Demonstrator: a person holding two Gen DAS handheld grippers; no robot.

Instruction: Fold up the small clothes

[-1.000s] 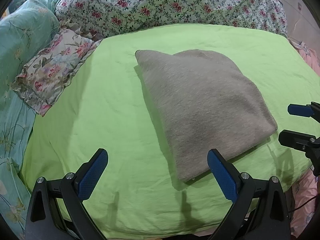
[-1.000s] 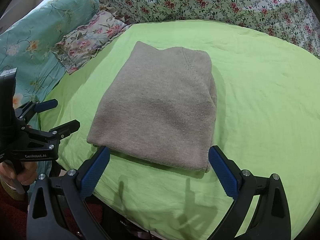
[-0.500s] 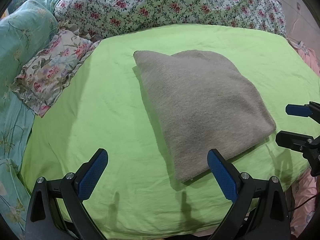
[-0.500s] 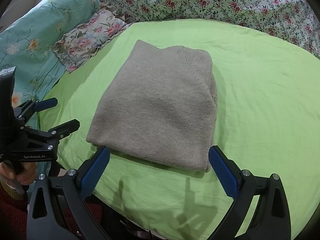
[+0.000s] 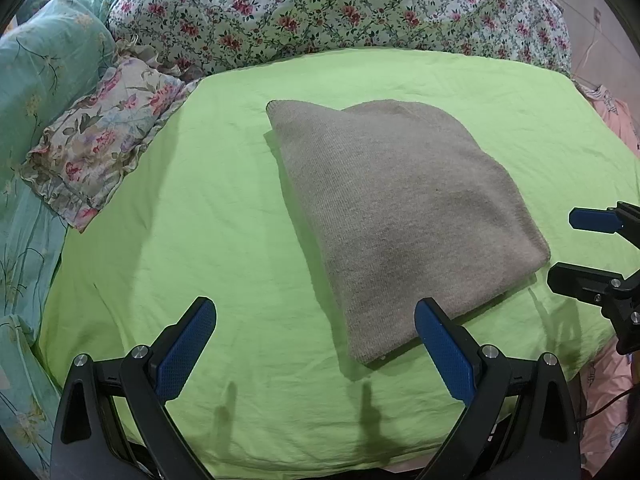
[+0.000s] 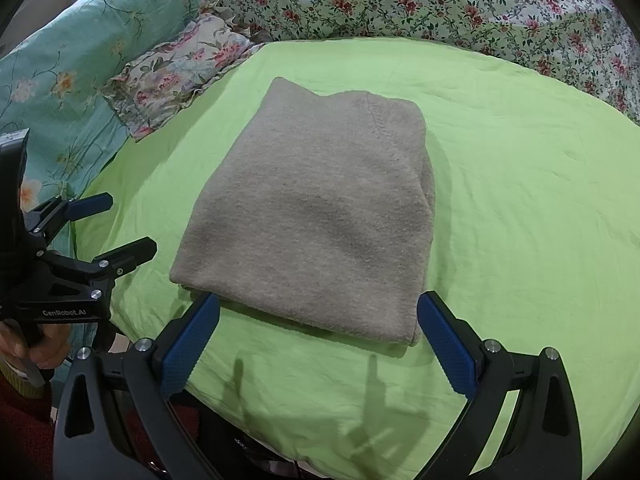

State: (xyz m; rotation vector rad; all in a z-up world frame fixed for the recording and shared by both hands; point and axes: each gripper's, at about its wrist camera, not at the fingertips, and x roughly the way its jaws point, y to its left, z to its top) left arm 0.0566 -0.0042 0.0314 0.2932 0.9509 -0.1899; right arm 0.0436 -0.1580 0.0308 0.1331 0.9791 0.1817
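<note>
Sweater (image 5: 400,216), grey knit, folded into thick rectangle, lies mid green sheet (image 5: 200,240); floral quilt (image 5: 340,4) at 12 o'clock, pillow (image 5: 100,140) at 10. Fold looks finished or one halving short. Left gripper (image 5: 312,344) at 6 o'clock, spread wide, empty, off cloth. Right gripper (image 6: 316,332) likewise released, straddling near hem. If halving: pinch both near corners through all layers, lift together, lay onto far edge.

A home bedroom: a bed with a green sheet (image 5: 224,216), a flowered quilt (image 5: 340,4) and a frilled pillow (image 5: 100,140) at its far side.
</note>
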